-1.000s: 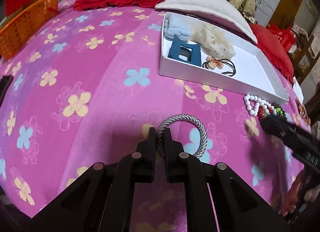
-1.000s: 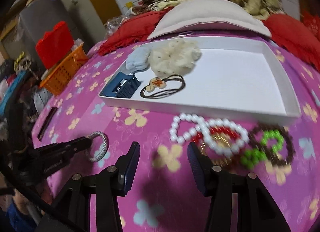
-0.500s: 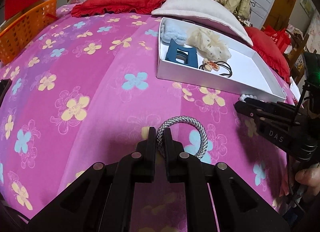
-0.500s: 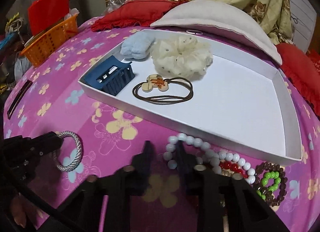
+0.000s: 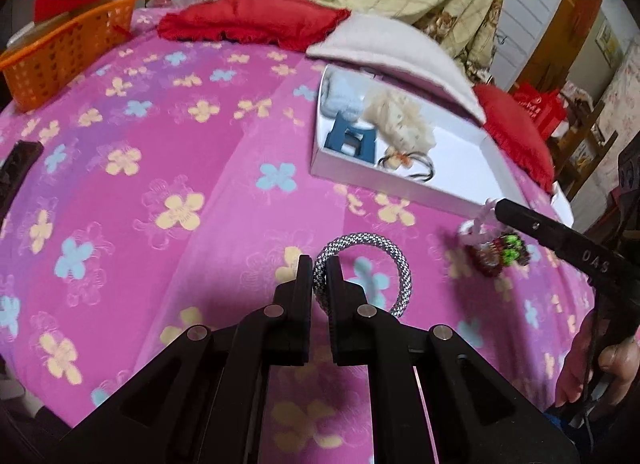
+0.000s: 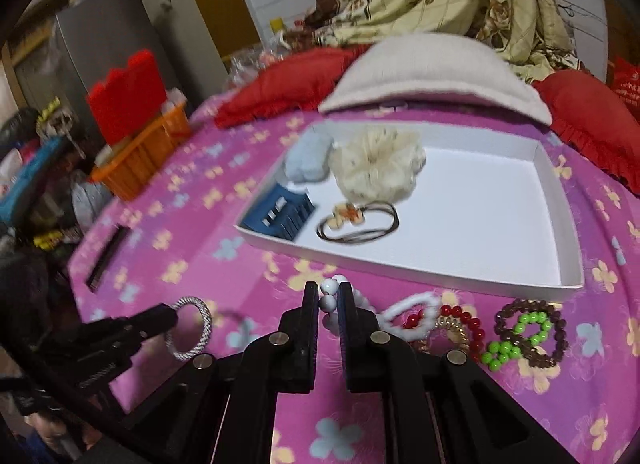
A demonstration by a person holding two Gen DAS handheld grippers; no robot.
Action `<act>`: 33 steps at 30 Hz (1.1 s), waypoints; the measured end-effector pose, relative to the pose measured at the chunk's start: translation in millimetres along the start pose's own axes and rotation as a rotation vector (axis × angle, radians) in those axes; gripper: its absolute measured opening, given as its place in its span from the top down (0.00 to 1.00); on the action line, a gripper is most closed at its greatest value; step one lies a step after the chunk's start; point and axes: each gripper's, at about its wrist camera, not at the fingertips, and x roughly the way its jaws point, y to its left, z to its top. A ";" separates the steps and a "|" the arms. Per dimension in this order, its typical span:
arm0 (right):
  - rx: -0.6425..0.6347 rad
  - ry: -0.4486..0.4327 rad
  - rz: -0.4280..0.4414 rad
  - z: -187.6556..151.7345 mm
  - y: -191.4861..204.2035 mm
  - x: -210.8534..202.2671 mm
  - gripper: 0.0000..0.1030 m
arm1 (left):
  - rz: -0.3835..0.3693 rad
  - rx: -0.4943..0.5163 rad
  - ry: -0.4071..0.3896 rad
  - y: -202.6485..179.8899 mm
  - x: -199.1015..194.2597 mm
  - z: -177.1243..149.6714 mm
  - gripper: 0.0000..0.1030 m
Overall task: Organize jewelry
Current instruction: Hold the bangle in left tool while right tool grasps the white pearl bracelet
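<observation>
My left gripper (image 5: pixel 319 264) is shut on a silver-grey woven bangle (image 5: pixel 394 262) and holds it just above the pink flowered bedspread. The same bangle (image 6: pixel 202 320) shows at the lower left of the right wrist view, in the left gripper (image 6: pixel 170 314). My right gripper (image 6: pixel 329 292) is shut on a white bead bracelet (image 6: pixel 404 310), whose free end trails onto the cloth. In the left wrist view the right gripper (image 5: pixel 496 205) lifts that bracelet (image 5: pixel 478 223). A white tray (image 6: pixel 554 199) beyond holds a blue hair claw (image 6: pixel 280 215), a cream scrunchie (image 6: pixel 378 159), a pale blue scrunchie (image 6: pixel 308 159) and a brown cord hair tie (image 6: pixel 360 223).
A red bead bracelet (image 6: pixel 460 322), a gold coil and a brown and green bead bracelet (image 6: pixel 528 334) lie on the spread right of the right gripper. An orange basket (image 5: pixel 64 51) stands at the far left edge. Red cushions (image 5: pixel 248 19) and a beige pillow (image 6: pixel 436 71) lie behind the tray. A dark comb (image 6: pixel 106 258) lies at left.
The right gripper's jaws came together on the white bead bracelet and rose with it. The left gripper lifted the bangle slightly; both views now take in more of the bed.
</observation>
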 end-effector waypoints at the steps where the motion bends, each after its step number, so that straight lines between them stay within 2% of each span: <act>1: 0.003 -0.012 0.003 2.2 0.4 -6.0 0.92 | -0.004 0.003 -0.011 -2.3 -6.7 -0.2 0.95; 10: 0.008 -0.088 0.020 14.8 2.6 -45.6 0.92 | -0.021 0.047 -0.061 -20.4 -44.4 0.7 0.95; 18: 0.003 -0.116 -0.020 34.5 -14.1 -55.4 0.92 | -0.011 0.070 -0.049 -29.1 -50.1 5.9 0.95; 26: -0.002 -0.104 -0.069 81.9 -41.3 -39.2 0.92 | -0.047 0.104 -0.015 -56.9 -15.6 42.1 0.95; 33: 0.038 -0.039 -0.085 118.1 -64.0 12.8 0.92 | -0.068 0.126 0.030 -91.2 47.5 79.7 0.95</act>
